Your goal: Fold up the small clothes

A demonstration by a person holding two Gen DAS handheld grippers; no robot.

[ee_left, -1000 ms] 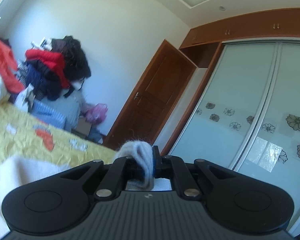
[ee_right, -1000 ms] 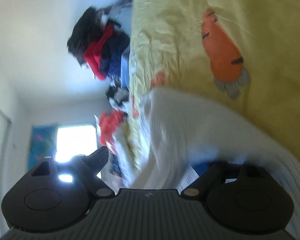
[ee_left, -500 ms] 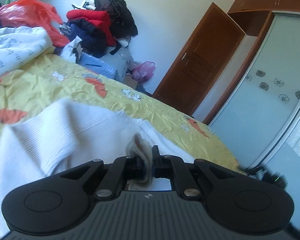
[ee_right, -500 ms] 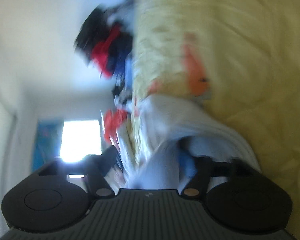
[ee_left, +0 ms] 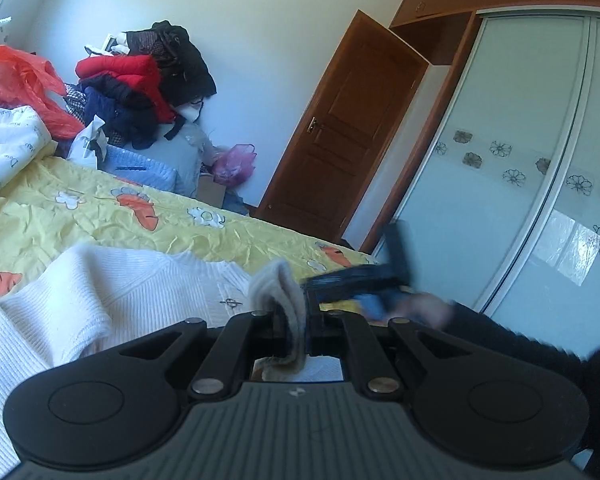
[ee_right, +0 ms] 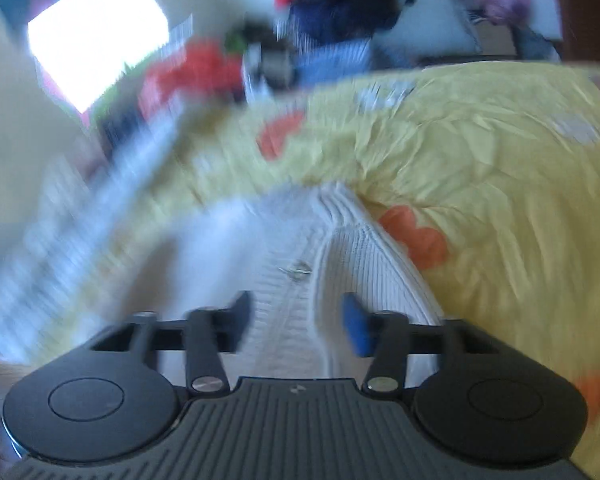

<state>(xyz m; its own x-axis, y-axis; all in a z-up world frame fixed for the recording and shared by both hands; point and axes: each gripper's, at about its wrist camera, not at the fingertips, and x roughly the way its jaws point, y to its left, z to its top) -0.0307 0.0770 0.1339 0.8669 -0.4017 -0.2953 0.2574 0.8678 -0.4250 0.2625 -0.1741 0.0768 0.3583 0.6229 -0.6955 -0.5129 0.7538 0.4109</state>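
- The white sweater [ee_left: 112,300] is lying on the yellow bedspread [ee_left: 100,220], partly bunched up.
- The left gripper [ee_left: 298,320] is pinched tight on a fold of its edge, which pokes up between the fingers.
- The right gripper [ee_right: 296,320] is part open and closing, with the sweater under the gap and nothing pinched.
- There's a clothes pile [ee_left: 140,84] by the wall.

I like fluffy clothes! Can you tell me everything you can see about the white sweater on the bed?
The white sweater is a ribbed knit, soft and thick looking, with a small dark emblem on it. It lies rumpled on the yellow bedspread. The left gripper is shut on a bunched fold of its edge, lifting that bit up. The right gripper hangs over a raised ridge of the knit, its jaws closing with the fabric between them, not yet pinched.
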